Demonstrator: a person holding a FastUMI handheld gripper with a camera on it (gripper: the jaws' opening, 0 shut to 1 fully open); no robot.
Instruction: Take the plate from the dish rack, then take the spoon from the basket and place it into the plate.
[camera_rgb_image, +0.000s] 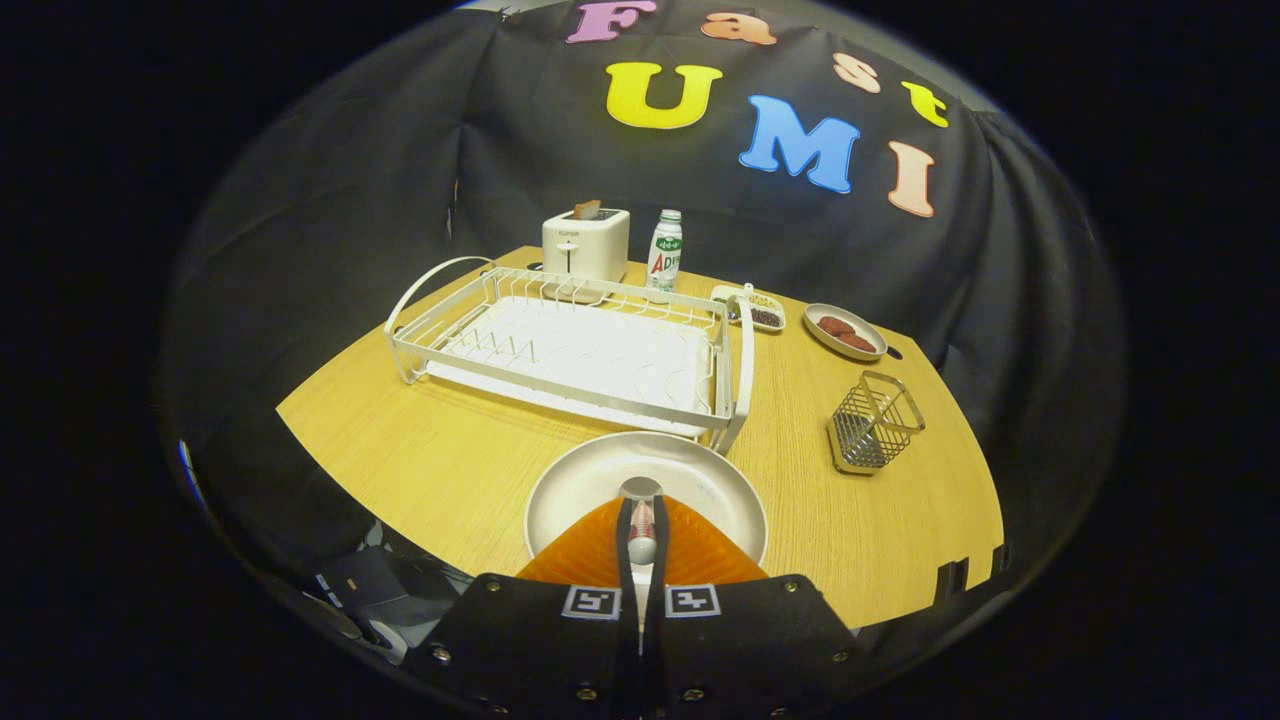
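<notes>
A pale round plate lies flat on the wooden table, just in front of the white dish rack, whose slots are bare. My gripper hovers over the plate's near half, and its fingers are shut on the handle of a spoon. The spoon's rounded bowl sticks out past the fingertips, over the middle of the plate. Whether it touches the plate I cannot tell. To the right of the plate stands the wire basket, with nothing showing inside it.
Behind the rack stand a white toaster with a slice in it and a small bottle. A small divided dish and a bowl of red-brown pieces sit at the back right. The table's near edge curves close by.
</notes>
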